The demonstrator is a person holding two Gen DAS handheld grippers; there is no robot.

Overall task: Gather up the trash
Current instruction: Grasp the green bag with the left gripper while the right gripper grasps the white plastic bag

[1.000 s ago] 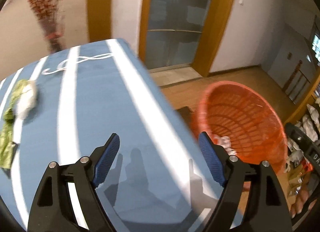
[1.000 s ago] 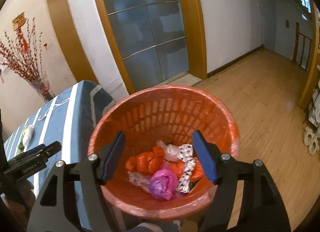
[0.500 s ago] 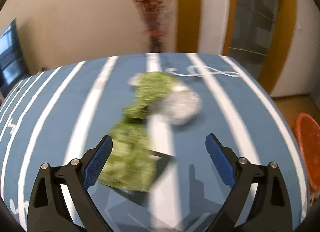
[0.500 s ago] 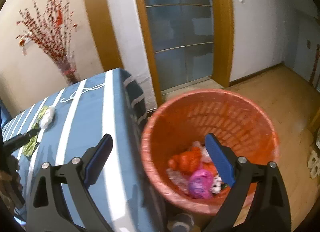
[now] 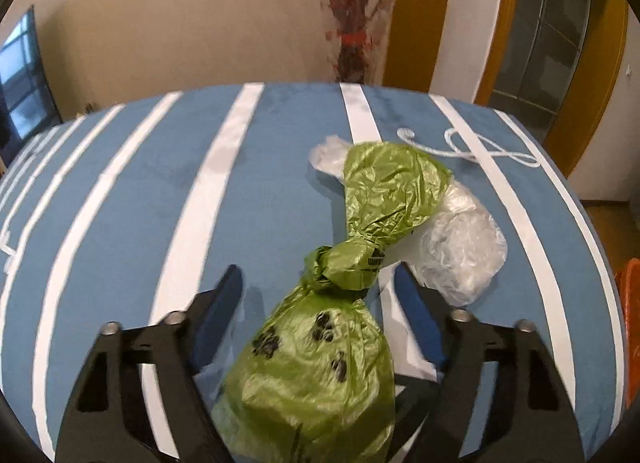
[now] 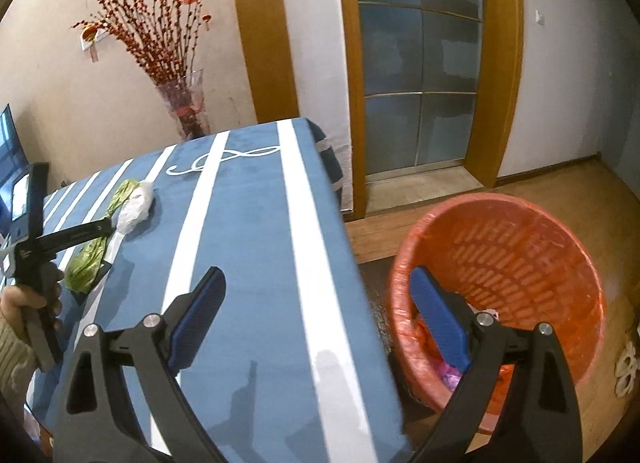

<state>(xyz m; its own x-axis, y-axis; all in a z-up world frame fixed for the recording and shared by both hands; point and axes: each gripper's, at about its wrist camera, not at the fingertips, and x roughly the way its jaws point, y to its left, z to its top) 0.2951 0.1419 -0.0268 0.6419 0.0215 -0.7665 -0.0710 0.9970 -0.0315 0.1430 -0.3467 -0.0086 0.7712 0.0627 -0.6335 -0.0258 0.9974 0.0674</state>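
Left gripper spread around green bag, right gripper wide, empty, basket fully visible only rightward.

Left tongs spread wide; right tongs spread wide.

A matt blue cloth with white stripes is spread over the table. The green bag and clear bag are seen as thin, crinkled, glossy plastic. The orange basket is moulded of slotted plastic, and the floor is laid in smooth wood.
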